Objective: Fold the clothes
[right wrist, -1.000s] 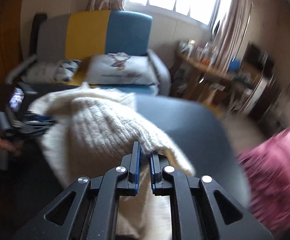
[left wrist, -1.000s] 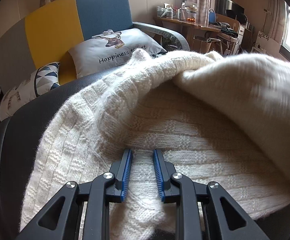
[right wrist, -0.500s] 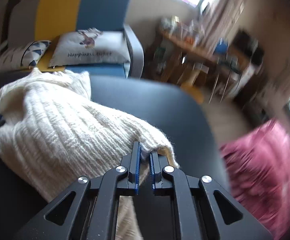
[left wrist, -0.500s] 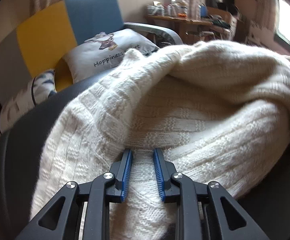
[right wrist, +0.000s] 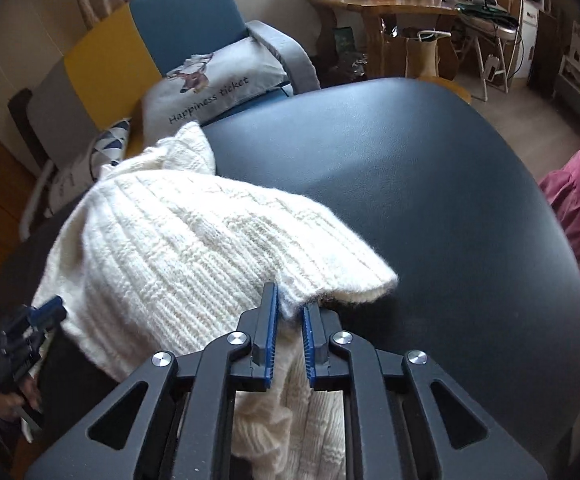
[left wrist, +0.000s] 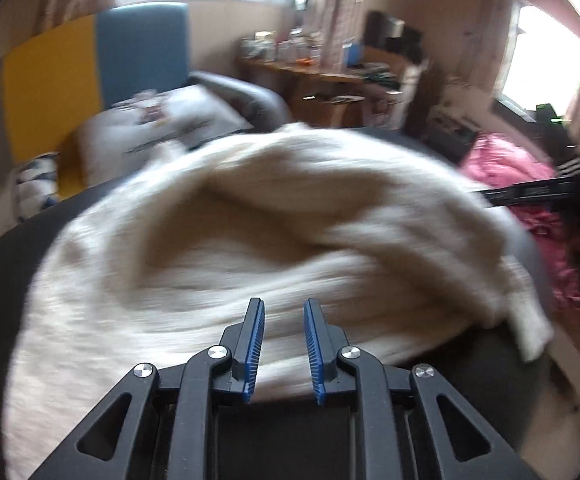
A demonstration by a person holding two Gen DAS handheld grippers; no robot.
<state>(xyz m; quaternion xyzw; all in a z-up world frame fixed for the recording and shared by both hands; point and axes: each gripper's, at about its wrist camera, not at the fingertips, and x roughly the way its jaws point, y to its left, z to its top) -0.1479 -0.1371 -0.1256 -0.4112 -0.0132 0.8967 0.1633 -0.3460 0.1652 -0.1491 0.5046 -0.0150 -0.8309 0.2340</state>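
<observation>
The soft, floppy sweater (right wrist: 178, 240) on the table (right wrist: 429, 184) wants hem grips: right gripper (right wrist: 290, 340) opening around its edge, left gripper (left wrist: 284, 344) closing, empty.

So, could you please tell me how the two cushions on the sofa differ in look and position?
In the right wrist view, the grey cushion is plain with an animal picture and the words "Happiness ticket"; the patterned cushion shows blue and white triangles. The grey cushion lies wholly in view before the blue back panel; the patterned cushion is half hidden behind the white sweater. Both rest on the sofa.
</observation>
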